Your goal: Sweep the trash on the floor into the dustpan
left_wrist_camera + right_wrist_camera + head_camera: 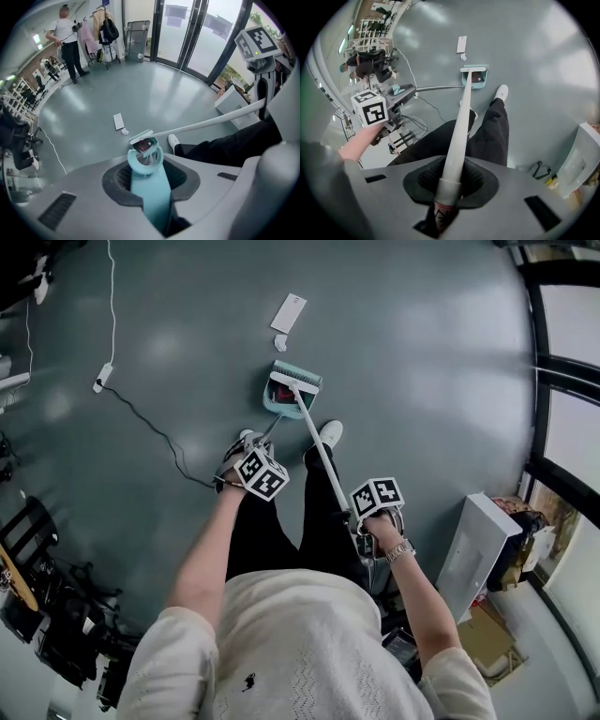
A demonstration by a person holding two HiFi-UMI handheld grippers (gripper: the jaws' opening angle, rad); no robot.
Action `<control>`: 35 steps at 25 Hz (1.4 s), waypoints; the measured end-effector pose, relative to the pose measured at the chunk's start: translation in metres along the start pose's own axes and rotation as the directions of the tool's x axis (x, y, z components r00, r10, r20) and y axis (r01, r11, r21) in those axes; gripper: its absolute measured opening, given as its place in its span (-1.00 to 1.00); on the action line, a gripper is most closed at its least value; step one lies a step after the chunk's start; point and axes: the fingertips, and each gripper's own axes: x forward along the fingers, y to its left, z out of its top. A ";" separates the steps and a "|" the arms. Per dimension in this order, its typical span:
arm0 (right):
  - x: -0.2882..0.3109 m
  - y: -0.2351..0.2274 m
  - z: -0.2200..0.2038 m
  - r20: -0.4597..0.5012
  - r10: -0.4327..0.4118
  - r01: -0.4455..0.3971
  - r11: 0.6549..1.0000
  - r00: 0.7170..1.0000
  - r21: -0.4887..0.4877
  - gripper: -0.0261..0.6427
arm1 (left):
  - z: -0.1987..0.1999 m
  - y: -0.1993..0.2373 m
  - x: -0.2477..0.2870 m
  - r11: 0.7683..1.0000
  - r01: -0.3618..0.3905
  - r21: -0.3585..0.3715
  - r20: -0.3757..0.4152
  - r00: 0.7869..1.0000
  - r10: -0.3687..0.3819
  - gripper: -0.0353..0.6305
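A teal dustpan (pixel 284 393) rests on the grey floor ahead of my feet, with red trash (pixel 144 145) inside it. My left gripper (pixel 255 463) is shut on the dustpan's teal handle (pixel 151 192). The broom head (pixel 295 382) lies across the pan's mouth. Its white handle (pixel 321 454) runs back to my right gripper (pixel 375 510), which is shut on the handle (pixel 457 140) near its top end. A white card (pixel 289 312) and a small crumpled paper (pixel 280 340) lie on the floor just beyond the pan, apart from the broom.
A white cable with an adapter (pixel 99 382) and a black cable (pixel 155 427) cross the floor at left. A white cabinet (pixel 475 547) and boxes stand at right by glass doors (pixel 562 381). A person (pixel 68 44) and a clothes rack (pixel 101 30) are far off.
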 end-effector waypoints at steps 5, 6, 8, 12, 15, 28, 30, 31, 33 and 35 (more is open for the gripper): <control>-0.010 0.037 -0.013 0.066 0.085 -0.087 0.996 0.994 0.037 -0.72 | -0.051 0.029 -0.022 0.995 -0.029 -0.093 -0.007 1.000 0.028 -0.61; -0.012 0.042 -0.014 0.090 0.085 -0.090 0.995 0.992 0.046 -0.72 | -0.064 0.038 -0.028 0.994 -0.033 -0.108 -0.008 0.999 0.032 -0.61; -0.014 0.051 -0.010 0.140 0.086 -0.096 0.993 0.986 0.065 -0.72 | -0.087 0.060 -0.037 0.991 -0.041 -0.130 -0.011 0.999 0.040 -0.61; -0.013 0.071 0.017 0.233 0.133 -0.163 0.980 0.963 0.114 -0.72 | -0.118 0.108 -0.048 0.991 -0.072 -0.116 -0.030 0.997 0.069 -0.61; -0.013 0.076 0.041 0.289 0.117 -0.168 0.973 0.950 0.158 -0.72 | -0.123 0.137 -0.052 0.995 -0.092 -0.037 -0.026 0.996 0.091 -0.61; 0.035 0.072 0.086 0.150 -0.206 0.187 0.974 0.967 0.130 -0.72 | -0.096 0.227 -0.043 0.962 -0.060 0.267 0.001 0.998 0.062 -0.61; 0.044 0.080 0.080 0.112 -0.224 0.217 0.973 0.968 0.077 -0.72 | -0.093 0.234 -0.043 0.953 -0.059 0.296 0.001 0.998 0.061 -0.61; 0.048 0.083 0.076 0.092 -0.243 0.240 0.970 0.966 0.043 -0.72 | -0.091 0.235 -0.042 0.952 -0.054 0.300 -0.001 0.998 0.057 -0.61; 0.052 0.087 0.067 0.055 -0.282 0.284 0.959 0.958 -0.027 -0.72 | -0.085 0.236 -0.041 0.955 -0.042 0.295 -0.005 0.999 0.045 -0.61; 0.056 0.097 0.058 0.018 -0.293 0.293 0.952 0.956 -0.083 -0.72 | -0.082 0.238 -0.040 0.956 -0.034 0.290 -0.008 0.999 0.037 -0.61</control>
